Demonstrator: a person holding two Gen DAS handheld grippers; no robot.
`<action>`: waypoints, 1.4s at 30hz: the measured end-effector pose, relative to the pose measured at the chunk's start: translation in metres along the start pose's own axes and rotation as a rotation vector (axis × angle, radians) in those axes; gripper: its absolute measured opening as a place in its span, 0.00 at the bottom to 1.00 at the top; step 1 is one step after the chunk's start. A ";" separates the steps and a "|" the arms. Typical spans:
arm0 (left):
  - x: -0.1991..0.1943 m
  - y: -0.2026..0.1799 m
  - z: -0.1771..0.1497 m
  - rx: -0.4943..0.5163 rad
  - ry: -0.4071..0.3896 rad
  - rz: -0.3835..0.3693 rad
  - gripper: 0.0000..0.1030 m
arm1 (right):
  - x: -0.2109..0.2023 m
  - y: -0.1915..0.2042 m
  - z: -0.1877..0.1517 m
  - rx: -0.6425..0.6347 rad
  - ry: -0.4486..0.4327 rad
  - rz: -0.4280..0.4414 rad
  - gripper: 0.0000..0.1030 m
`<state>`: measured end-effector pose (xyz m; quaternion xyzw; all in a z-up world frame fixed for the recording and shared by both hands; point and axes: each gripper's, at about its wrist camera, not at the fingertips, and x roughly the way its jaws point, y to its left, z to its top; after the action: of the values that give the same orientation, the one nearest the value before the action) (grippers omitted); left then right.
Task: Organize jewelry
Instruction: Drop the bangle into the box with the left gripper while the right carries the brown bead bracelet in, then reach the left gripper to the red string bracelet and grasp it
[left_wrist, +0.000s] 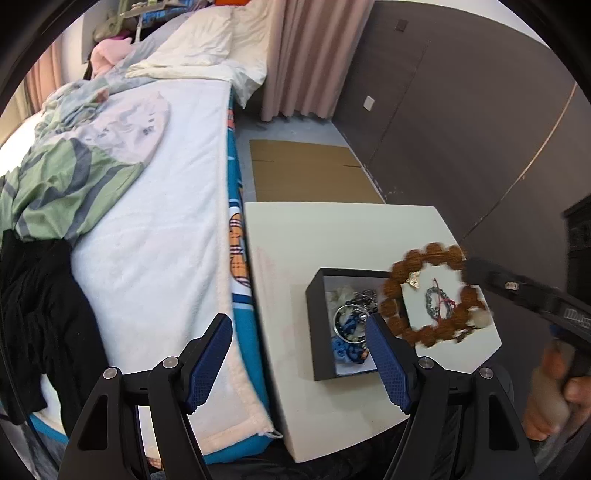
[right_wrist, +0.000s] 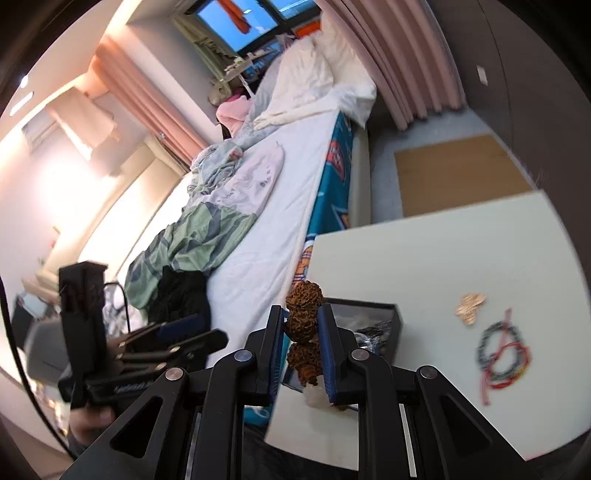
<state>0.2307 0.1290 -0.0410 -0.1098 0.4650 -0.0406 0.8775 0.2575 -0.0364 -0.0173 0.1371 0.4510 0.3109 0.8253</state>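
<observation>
A brown bead bracelet (left_wrist: 428, 291) hangs in the air over the white table (left_wrist: 332, 236), held by my right gripper (right_wrist: 301, 325), whose jaws are shut on its knobbly beads (right_wrist: 301, 325). Below it stands an open black box (left_wrist: 321, 332) with several pieces of jewelry inside, also seen in the right wrist view (right_wrist: 384, 321). A cord bracelet (right_wrist: 502, 350) and a gold ornament (right_wrist: 470, 305) lie on the table right of the box. My left gripper (left_wrist: 299, 354) is open and empty, above the table's left edge beside the box.
A bed (left_wrist: 159, 221) with a white blanket and crumpled clothes runs along the table's left side. Flat cardboard (left_wrist: 310, 173) lies on the floor beyond the table. A dark wall panel (left_wrist: 461, 129) stands to the right.
</observation>
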 end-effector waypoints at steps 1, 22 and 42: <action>0.000 0.002 -0.001 -0.005 0.001 0.000 0.73 | 0.009 -0.006 -0.001 0.014 0.024 -0.024 0.23; 0.037 -0.072 0.006 0.124 0.055 -0.065 0.73 | -0.046 -0.105 -0.026 0.201 0.022 -0.175 0.66; 0.104 -0.188 0.001 0.310 0.175 -0.088 0.73 | -0.103 -0.199 -0.055 0.352 -0.048 -0.240 0.66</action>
<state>0.2962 -0.0718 -0.0808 0.0102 0.5223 -0.1596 0.8376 0.2483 -0.2585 -0.0809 0.2318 0.4914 0.1234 0.8304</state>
